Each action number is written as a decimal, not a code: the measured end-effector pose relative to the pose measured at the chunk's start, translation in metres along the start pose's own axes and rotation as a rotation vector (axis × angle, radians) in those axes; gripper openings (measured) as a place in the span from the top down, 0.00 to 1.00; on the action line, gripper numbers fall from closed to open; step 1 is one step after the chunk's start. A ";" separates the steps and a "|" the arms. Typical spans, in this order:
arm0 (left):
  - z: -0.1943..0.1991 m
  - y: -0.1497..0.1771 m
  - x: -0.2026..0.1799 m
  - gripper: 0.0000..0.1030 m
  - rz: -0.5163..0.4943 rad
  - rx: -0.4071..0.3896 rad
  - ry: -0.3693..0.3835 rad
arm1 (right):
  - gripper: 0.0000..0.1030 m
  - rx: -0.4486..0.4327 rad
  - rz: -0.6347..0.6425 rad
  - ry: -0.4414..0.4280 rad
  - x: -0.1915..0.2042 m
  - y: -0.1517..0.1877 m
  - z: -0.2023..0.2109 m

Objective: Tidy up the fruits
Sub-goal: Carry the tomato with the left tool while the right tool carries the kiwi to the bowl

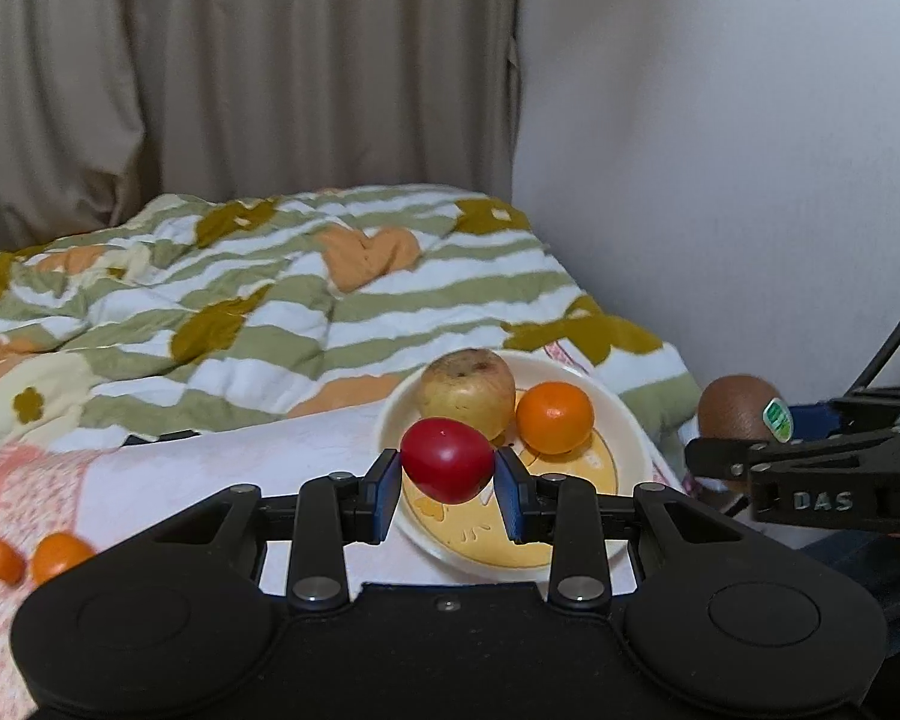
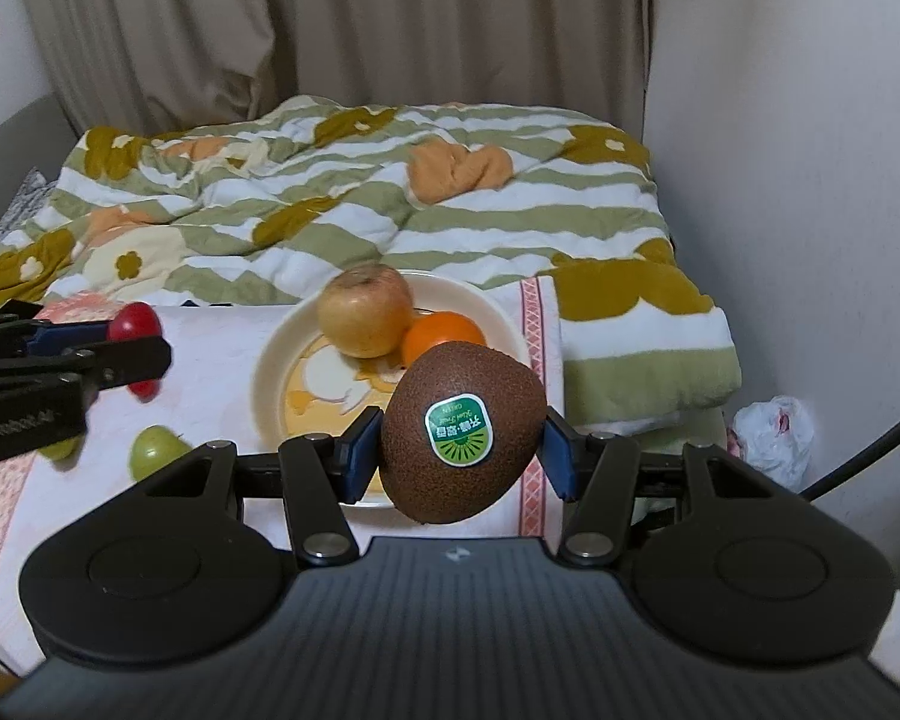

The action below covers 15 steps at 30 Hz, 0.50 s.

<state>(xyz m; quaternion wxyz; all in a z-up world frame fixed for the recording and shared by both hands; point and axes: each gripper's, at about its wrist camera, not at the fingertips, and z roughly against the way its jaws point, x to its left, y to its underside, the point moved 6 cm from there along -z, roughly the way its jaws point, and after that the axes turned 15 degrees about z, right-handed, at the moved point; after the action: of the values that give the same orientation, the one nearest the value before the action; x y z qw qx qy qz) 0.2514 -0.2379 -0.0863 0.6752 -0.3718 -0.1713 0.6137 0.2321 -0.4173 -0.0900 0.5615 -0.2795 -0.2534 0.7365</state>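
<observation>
My left gripper (image 1: 448,480) is shut on a small red fruit (image 1: 447,459) and holds it above the near left rim of a cream plate (image 1: 633,450). The plate holds a yellowish apple (image 1: 467,396) and an orange (image 1: 554,417). My right gripper (image 2: 459,450) is shut on a brown kiwi (image 2: 463,432) with a green sticker, above the plate's (image 2: 270,372) near right edge. The kiwi also shows in the left wrist view (image 1: 735,408). The red fruit shows in the right wrist view (image 2: 133,320).
Two small oranges (image 1: 36,558) lie on the pink cloth at the left. A green fruit (image 2: 156,450) lies on the cloth left of the plate. A striped floral quilt (image 2: 360,204) covers the bed behind. A wall and a white plastic bag (image 2: 774,432) are at the right.
</observation>
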 end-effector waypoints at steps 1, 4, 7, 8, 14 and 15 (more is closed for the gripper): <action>-0.009 0.000 0.000 0.64 -0.010 0.017 0.000 | 0.32 0.007 -0.003 0.003 -0.001 -0.001 -0.004; -0.038 0.002 0.000 0.64 -0.038 0.067 0.000 | 0.32 0.027 -0.015 0.009 -0.008 -0.002 -0.018; -0.066 0.003 0.000 0.64 -0.064 0.116 0.001 | 0.32 0.051 -0.030 0.021 -0.011 -0.002 -0.032; -0.075 0.004 0.000 0.64 -0.078 0.130 -0.002 | 0.32 0.059 -0.038 0.022 -0.012 -0.002 -0.037; -0.112 0.009 -0.004 0.64 -0.141 0.198 -0.008 | 0.32 0.083 -0.066 0.022 -0.016 0.001 -0.054; -0.116 0.011 -0.005 0.64 -0.151 0.209 -0.008 | 0.32 0.086 -0.068 0.023 -0.016 0.000 -0.056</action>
<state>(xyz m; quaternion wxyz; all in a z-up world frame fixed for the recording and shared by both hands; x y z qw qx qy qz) 0.3226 -0.2768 -0.1704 0.7538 -0.2829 -0.1364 0.5772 0.2743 -0.4300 -0.1281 0.6006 -0.2548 -0.2240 0.7240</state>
